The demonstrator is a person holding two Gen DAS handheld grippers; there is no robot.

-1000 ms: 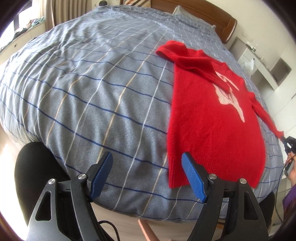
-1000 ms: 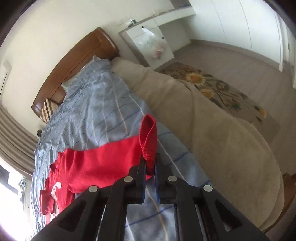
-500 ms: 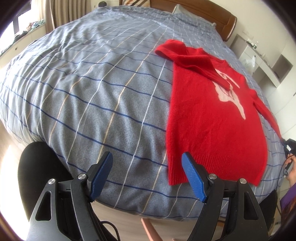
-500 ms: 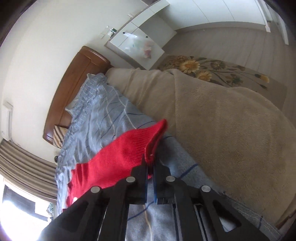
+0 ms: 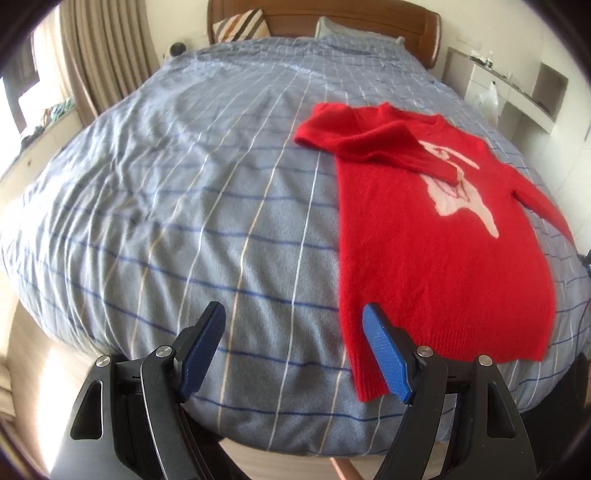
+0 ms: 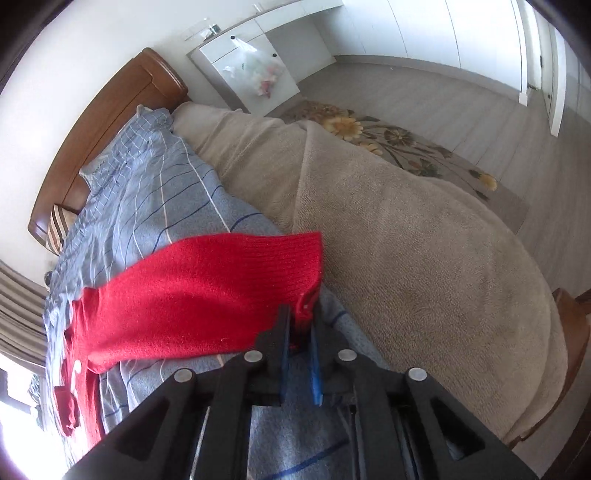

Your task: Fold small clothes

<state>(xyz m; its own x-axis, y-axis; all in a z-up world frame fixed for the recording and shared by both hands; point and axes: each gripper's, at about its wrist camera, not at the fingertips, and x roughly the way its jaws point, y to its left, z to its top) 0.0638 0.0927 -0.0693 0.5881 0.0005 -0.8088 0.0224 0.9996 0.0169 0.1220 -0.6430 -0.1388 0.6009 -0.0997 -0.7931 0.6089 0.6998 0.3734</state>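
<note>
Currently, scene: a bed under a grey-blue checked quilt point(image 5: 207, 192) with white and dark blue lines, wooden headboard point(image 5: 369, 18) at the far end.
Garment: 1 red knitted sweater point(image 5: 436, 258) with a white figure on its chest lies flat on the quilt's right side in the left wrist view, hem toward the camera, neck toward the headboard.
Folded sleeve: 1 sleeve point(image 5: 373, 144) is laid across the chest, its cuff resting on the white figure.
Other sleeve: the second sleeve point(image 6: 207, 295) stretches out toward the bed's edge, next to a beige blanket point(image 6: 424, 266).
Left gripper point(image 5: 295, 350): released, its 2 blue-padded fingers point(image 5: 201, 350) stand wide apart and hold nothing; it hangs above the quilt just beside the sweater's hem corner.
Right gripper point(image 6: 301, 332): its jaws have just been opening; the sleeve's ribbed cuff point(image 6: 306, 280) sits between the blue pads, which stand a little apart around it, and whether they still press on the knit cannot be told.
Surroundings: a striped cushion point(image 5: 240, 24) leans at the headboard; a white cabinet point(image 6: 243, 70) with a plastic bag stands by the wall; a floral rug point(image 6: 399, 144) lies on the floor.
</note>
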